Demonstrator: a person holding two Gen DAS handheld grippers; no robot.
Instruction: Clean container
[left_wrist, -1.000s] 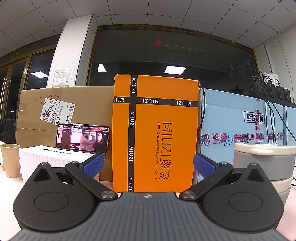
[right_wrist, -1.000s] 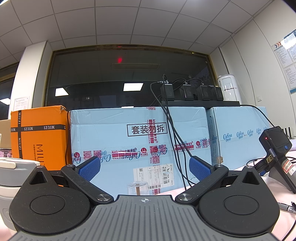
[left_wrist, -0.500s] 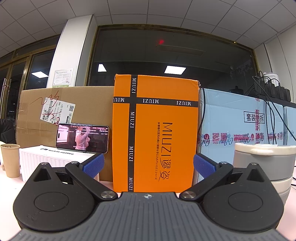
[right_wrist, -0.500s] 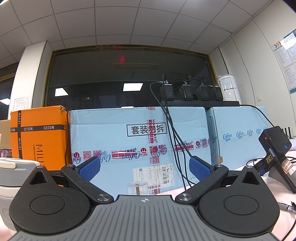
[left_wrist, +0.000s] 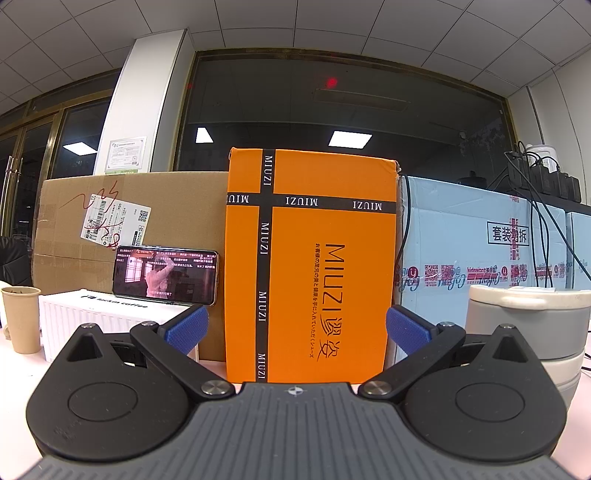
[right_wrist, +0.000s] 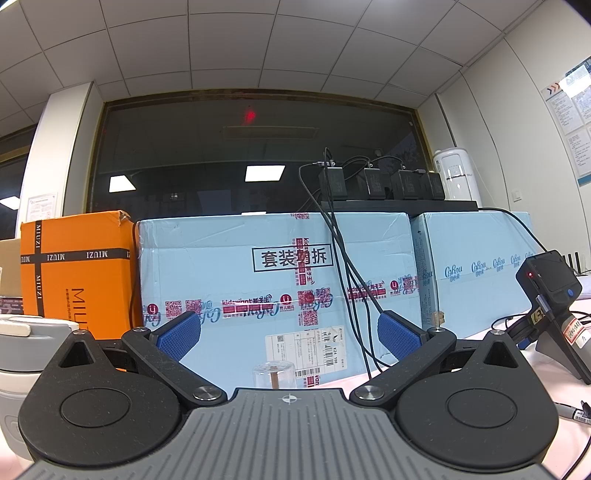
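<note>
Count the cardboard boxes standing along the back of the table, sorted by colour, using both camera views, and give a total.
Brown: 1, the brown box
Orange: 1, the orange box
Light blue: 2, the wide blue box and the second blue box to its right
Total: 4

Ahead of the left gripper (left_wrist: 295, 328), the orange box (left_wrist: 314, 266) stands upright and blocks forward travel; only a narrow strip of desk (left_wrist: 212, 365) lies before it. The stacked grey container (left_wrist: 532, 332) stands to its right. Ahead of the right gripper (right_wrist: 288, 334), a clear cup (right_wrist: 274, 373) stands on the desk, backed by the blue carton (right_wrist: 258, 280) with hanging cables (right_wrist: 351, 280).
</note>
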